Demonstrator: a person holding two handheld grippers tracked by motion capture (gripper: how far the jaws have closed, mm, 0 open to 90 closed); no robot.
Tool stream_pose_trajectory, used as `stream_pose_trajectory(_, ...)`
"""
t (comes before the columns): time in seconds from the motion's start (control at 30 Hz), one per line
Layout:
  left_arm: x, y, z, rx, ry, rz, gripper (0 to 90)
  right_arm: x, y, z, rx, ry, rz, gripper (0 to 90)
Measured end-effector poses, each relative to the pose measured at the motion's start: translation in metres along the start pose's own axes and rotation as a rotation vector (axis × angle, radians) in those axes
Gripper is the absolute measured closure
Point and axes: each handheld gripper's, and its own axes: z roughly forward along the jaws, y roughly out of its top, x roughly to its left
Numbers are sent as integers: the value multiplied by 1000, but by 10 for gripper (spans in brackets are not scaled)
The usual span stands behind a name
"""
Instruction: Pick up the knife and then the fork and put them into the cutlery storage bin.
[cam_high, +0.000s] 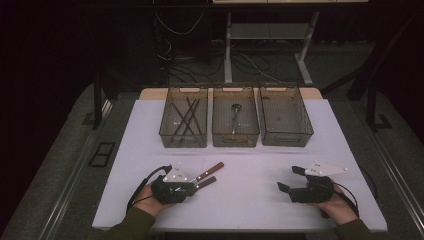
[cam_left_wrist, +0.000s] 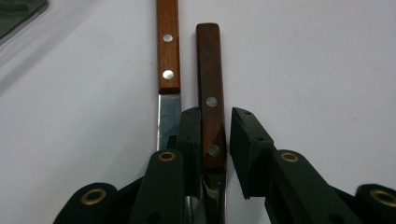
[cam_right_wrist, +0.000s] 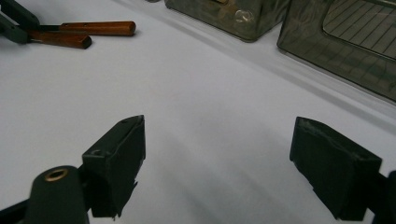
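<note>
Two knives with brown wooden handles lie side by side on the white table (cam_high: 250, 200). My left gripper (cam_high: 192, 185) sits over their blade ends at the near left. In the left gripper view, the shorter-looking knife (cam_left_wrist: 210, 93) runs between my left gripper's (cam_left_wrist: 215, 112) jaws; the left pad touches its handle and a thin gap shows at the right pad. The other knife (cam_left_wrist: 168, 51) lies just outside the left jaw. My right gripper (cam_high: 290, 178) rests at the near right, its jaws (cam_right_wrist: 219, 121) wide apart over bare table.
Three translucent bins stand in a row at the far side. The left bin (cam_high: 183, 140) holds several dark sticks, the middle bin (cam_high: 235, 140) holds a spoon (cam_high: 235, 112), and nothing shows in the right bin (cam_high: 287, 139). The table's front edge is close to both hands.
</note>
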Motion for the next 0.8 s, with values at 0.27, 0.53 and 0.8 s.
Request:
stream_pose_trajectory(0.27, -1, -2, 1, -11, 1, 39, 734, 0, 0, 0, 2, 5, -3, 185)
stream_pose_trajectory(0.53, 0, -1, 1, -11, -11, 48, 764, 0, 1, 0, 0, 22, 22, 185)
stream_pose_trajectory(0.8, 2, 4, 1, -10, -37, 30, 767, -1, 1, 2, 18, 49, 9, 185)
